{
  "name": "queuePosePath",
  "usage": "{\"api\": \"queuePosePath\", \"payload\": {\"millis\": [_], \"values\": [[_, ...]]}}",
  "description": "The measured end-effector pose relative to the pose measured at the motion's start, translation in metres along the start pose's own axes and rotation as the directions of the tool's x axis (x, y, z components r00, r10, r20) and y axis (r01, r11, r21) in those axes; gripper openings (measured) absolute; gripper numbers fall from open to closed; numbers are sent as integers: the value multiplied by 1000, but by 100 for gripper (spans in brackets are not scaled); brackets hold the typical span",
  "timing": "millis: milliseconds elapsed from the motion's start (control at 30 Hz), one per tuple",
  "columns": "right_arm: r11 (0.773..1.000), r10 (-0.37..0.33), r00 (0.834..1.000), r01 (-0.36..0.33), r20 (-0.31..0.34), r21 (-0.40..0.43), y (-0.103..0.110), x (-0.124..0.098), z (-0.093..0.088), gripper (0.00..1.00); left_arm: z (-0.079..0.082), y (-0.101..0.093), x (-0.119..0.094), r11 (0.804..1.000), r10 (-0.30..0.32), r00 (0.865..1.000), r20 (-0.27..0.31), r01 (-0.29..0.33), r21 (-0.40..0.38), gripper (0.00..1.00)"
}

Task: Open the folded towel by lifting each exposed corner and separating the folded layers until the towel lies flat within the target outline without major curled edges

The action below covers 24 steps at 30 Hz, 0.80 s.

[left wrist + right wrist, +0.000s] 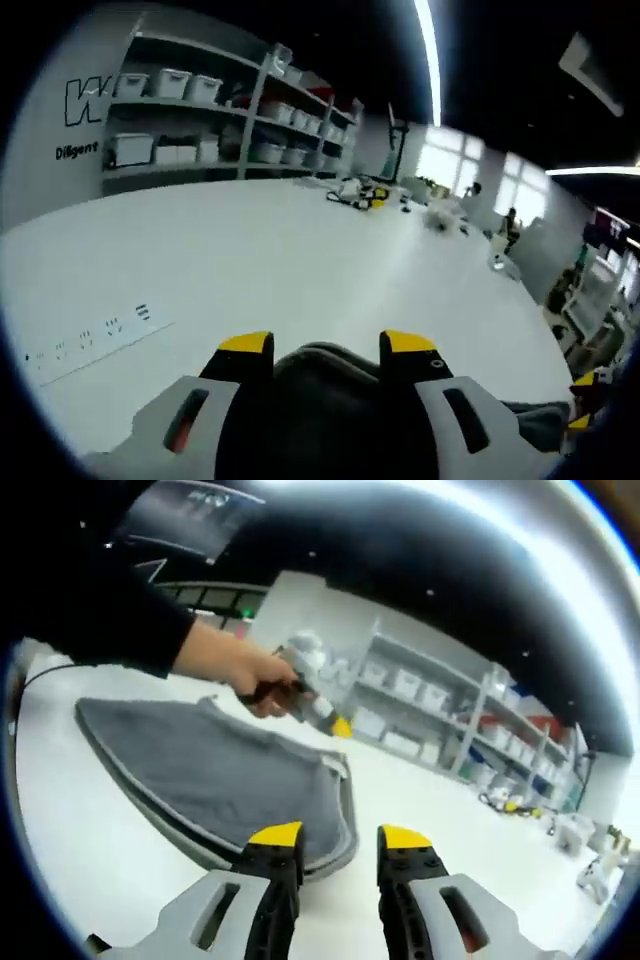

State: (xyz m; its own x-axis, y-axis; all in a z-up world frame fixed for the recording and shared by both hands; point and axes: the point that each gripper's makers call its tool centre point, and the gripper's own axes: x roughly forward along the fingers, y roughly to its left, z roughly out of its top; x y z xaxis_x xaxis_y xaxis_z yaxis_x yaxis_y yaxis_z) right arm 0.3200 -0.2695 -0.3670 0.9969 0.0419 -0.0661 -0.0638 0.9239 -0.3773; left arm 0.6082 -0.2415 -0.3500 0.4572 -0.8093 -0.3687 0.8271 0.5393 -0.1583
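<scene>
Towel [225, 775]: grey, lies on the white table [90, 860], just ahead of and to the left of the right gripper [340, 837] in the right gripper view. We judge it mostly spread, single broad layer w/ a lighter border band. The far edge is lifted and rumpled where the left gripper [325, 718] meets it; the near right corner by the right gripper's yellow tips looks slightly rolled over. Can't see any target outline under it, so fit to outline = can't tell. So approx late stage by our read: main unfolding looks done; left to do = lay down the lifted far edge, flatten the curl at the near corner, check outline.

Right gripper: jaws apart, a clear gap between the tips, nothing in them. The left tip sits over or just at the towel's near edge; touching or hovering, we can't tell.

Left gripper, seen in the right gripper view: held by a hand [235, 668] w/ dark sleeve, beyond the towel, yellow tip at the raised far edge. Whether clamped on cloth we can't tell from there.

In the left gripper view its own jaws stand part open w/ dark grey cloth [325, 375] bunched between them; a real pinch vs cloth just lying there = can't tell. Beyond them bare table, then shelves [215, 115] w/ bins far off.
</scene>
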Motion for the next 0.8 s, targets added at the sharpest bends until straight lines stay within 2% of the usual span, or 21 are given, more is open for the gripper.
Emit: {"api": "queuePosePath", "payload": {"millis": [67,100,133,167,233,467,533,600,800], "values": [[1000,13,1000,-13,10,-4,3,-1,6,32,-1,10,-3,999,27,999,-19,-27,26,43],[1000,14,1000,-14,8,-4,4,0,6,40,-1,13,-3,999,34,999,-25,-33,33,43],[1000,9,1000,-9,-20,1,4,1,4,47,-5,19,-3,998,52,997,-49,-49,48,43],[999,41,998,-40,-45,13,9,1,1,51,-9,24,-4,995,74,995,-66,-70,68,43],[996,84,994,-81,-68,47,17,1,-1,47,-14,31,-2,990,98,991,-91,-88,108,43],[992,108,993,-105,-43,68,20,-1,6,34,-18,30,0,981,107,989,-100,-89,173,43],[989,121,992,-117,-42,95,20,-1,6,27,-20,28,2,973,113,988,-109,-88,211,40],[986,127,991,-122,-41,114,21,-1,6,28,-19,28,3,968,122,987,-103,-96,231,35],[979,150,986,-139,-68,146,25,0,0,31,-22,25,9,962,115,986,-118,-80,262,36]]}}
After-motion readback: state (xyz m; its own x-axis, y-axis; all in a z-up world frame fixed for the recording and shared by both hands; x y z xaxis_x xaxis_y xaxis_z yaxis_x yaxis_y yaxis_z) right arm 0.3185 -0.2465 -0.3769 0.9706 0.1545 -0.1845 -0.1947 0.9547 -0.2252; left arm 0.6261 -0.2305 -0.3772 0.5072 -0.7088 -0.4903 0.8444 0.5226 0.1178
